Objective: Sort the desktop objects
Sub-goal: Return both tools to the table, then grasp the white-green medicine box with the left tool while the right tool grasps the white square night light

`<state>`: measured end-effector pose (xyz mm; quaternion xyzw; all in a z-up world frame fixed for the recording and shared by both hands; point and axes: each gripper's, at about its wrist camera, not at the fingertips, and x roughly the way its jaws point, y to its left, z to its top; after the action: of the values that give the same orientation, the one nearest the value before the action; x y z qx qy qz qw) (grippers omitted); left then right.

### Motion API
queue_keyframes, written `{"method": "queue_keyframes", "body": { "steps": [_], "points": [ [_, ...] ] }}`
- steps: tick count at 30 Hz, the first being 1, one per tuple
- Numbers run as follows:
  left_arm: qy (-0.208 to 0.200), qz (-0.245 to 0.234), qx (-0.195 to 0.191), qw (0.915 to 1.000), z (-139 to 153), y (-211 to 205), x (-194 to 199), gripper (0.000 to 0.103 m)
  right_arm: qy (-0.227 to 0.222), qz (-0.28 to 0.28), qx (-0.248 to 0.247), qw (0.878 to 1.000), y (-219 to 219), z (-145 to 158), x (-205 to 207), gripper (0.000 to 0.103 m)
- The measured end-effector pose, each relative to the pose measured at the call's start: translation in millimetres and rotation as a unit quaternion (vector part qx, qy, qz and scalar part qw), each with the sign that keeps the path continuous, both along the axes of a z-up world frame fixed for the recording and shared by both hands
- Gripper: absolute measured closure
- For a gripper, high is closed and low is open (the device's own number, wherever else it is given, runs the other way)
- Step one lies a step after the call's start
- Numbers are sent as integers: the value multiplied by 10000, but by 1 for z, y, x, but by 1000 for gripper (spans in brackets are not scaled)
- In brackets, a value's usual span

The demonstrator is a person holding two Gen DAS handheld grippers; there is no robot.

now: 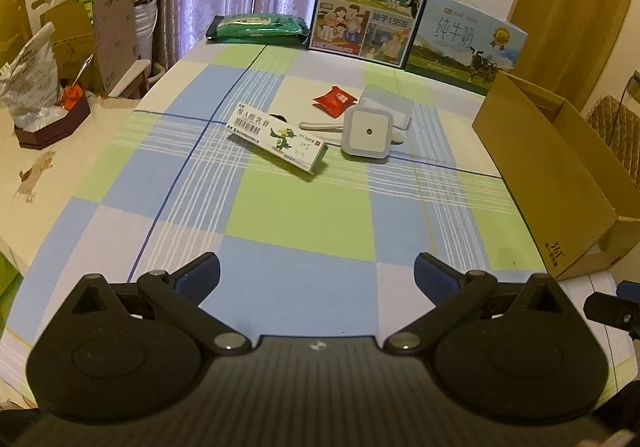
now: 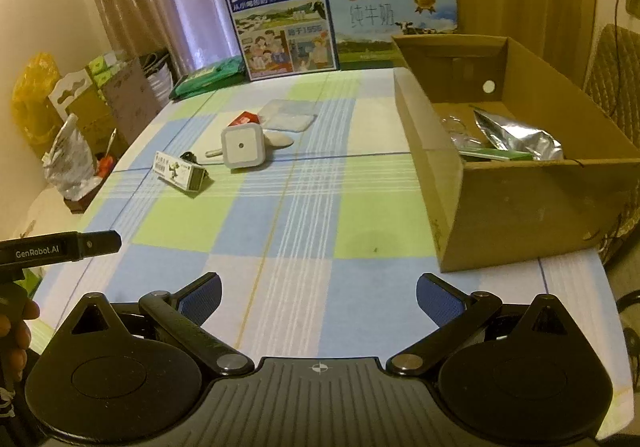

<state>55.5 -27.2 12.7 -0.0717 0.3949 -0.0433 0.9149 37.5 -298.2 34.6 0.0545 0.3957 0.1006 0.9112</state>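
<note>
Fingers of the left gripper [image 1: 317,274] are spread wide with nothing between them, hovering over the checked tablecloth [image 1: 304,223]; the right gripper [image 2: 319,294] is likewise released and empty above the same cloth. At the left edge of the right wrist view a hand [image 2: 16,331] holds the other tool's handle.

Ahead of the left fingers, slightly left of their midline, lies a long ointment box [image 1: 278,143] with a green cartoon bird, flat and angled on the cloth. A small black item [image 1: 279,117] peeks out just behind it; what it is cannot be told. Just right of the box stands a square white night light [image 1: 366,135], and a white stick-like object [image 1: 320,127] lies between them, passing behind the night light. Beyond these sit a red sachet [image 1: 335,99] and a clear plastic case [image 1: 386,103], close together.

Forward and to the right of the right fingers is an open cardboard box [image 2: 516,203], holding a silver foil pouch [image 2: 520,137], a flat green packet [image 2: 496,155] and something clear.

Farthest off, two milk cartons [image 1: 370,3] stand upright at the table's back edge, with a green pack [image 1: 256,29] lying to their left.
</note>
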Motion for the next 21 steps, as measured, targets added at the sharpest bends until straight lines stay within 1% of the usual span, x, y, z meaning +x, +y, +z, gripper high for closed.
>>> {"method": "queue_keyframes", "body": {
  "steps": [7, 11, 15, 19, 21],
  "points": [
    [98, 113, -43, 9999, -9, 9, 9, 2, 29, 187, -155, 9997, 13, -9, 14, 2],
    [109, 193, -106, 9997, -12, 15, 19, 2, -34, 366, -301, 9989, 24, -13, 28, 2],
    [103, 289, -88, 9995, -16, 18, 38, 2, -126, 602, -479, 9970, 38, -17, 47, 2],
    [89, 331, 108, 9994, -20, 17, 62, 2, -271, 801, -605, 9946, 53, -24, 74, 2],
    [72, 370, 66, 9993, -24, 19, 76, 2, -326, 904, -671, 9931, 60, -27, 88, 3]
  ]
}}
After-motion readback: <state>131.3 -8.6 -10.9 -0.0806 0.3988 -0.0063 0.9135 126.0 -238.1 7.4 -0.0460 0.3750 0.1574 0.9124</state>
